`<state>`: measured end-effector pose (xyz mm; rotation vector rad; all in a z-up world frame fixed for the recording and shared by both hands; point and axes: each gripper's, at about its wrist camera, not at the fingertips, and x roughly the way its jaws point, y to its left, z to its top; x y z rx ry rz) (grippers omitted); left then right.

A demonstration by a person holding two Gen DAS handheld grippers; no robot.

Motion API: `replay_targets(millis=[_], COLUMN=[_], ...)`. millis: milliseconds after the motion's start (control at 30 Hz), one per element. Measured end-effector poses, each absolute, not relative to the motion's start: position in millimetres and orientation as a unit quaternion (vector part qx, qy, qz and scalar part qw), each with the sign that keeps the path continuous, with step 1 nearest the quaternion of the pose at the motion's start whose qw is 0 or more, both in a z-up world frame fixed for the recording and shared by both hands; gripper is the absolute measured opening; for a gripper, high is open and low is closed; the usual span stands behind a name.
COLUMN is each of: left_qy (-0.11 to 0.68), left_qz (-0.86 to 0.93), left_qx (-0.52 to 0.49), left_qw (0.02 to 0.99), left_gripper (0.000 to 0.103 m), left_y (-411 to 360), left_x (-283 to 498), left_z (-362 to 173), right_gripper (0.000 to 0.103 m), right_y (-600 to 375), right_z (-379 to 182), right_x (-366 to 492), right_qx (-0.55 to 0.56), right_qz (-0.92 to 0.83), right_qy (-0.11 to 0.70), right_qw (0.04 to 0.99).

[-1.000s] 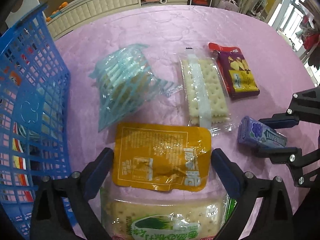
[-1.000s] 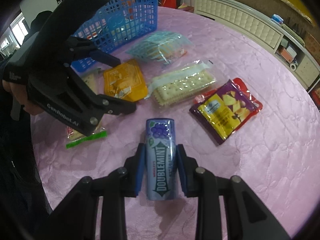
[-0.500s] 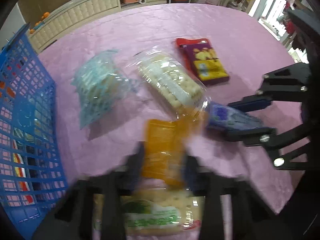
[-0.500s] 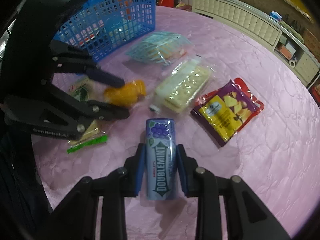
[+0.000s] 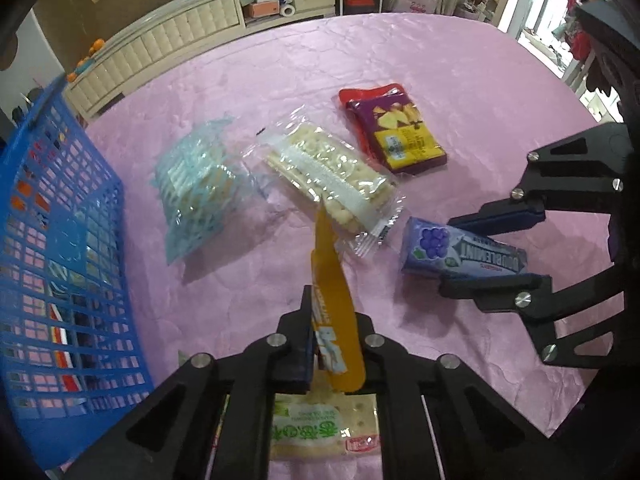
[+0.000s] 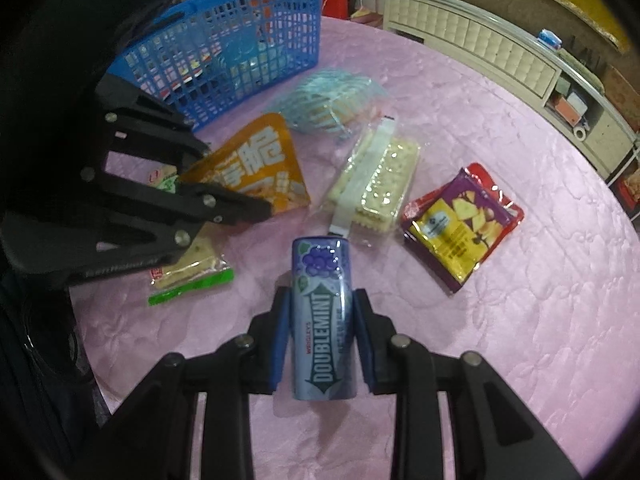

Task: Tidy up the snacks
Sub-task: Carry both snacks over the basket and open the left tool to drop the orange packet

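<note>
My left gripper (image 5: 334, 344) is shut on an orange snack pouch (image 5: 334, 300) and holds it edge-on above the pink table; the pouch also shows in the right wrist view (image 6: 256, 168). My right gripper (image 6: 322, 312) is shut on a purple Doublemint gum pack (image 6: 322, 316), also seen in the left wrist view (image 5: 460, 250). A blue basket (image 5: 60, 260) holding snacks stands at the left. A clear cracker pack (image 5: 332, 176), a light-blue wafer bag (image 5: 192, 184) and a purple-and-red chip bag (image 5: 396, 132) lie on the table.
A green-labelled cracker pack (image 5: 320, 428) lies under my left gripper. The pink tablecloth (image 5: 360, 52) covers the round table. A white cabinet (image 5: 180, 36) stands beyond the table's far edge.
My left gripper closed on the orange pouch and lifted it from flat to edge-on. The clear cracker pack shifted and turned. The right gripper still holds the gum pack in place.
</note>
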<state>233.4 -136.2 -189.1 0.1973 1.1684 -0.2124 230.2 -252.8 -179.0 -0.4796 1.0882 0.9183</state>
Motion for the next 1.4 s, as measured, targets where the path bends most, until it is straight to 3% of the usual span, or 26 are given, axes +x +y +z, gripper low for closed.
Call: replay_targets(millis=[333,700,1133,1400], left_qy=[0.521,0.475,0.430,0.425], left_qz=[-0.124,-0.140,-0.112,-0.080], left_qx=[0.108,0.091,0.082,0.068], left_qw=[0.837,0.864,0.892,0.899], left_gripper=[0.007,0.007,0.008,0.008], left_y=[-146,-112,-27,24], left_x=[200,180,143,142], left_z=[-142,-94,-29,-23], right_gripper=[0.034,0.034,0.034,0.034], right_y=[-269,-267,-204,-150], right_z=[-150,-70,-15,-4], right_x=[219,185,167,169], right_qx=[-0.203,-0.233,-0.251,-0.248], right_qz=[0.385,0.360,0.357,0.375], right_qy=[0.495,0.457,0.415,0.404], right_qw=[0.752,0.780,0.798,0.797])
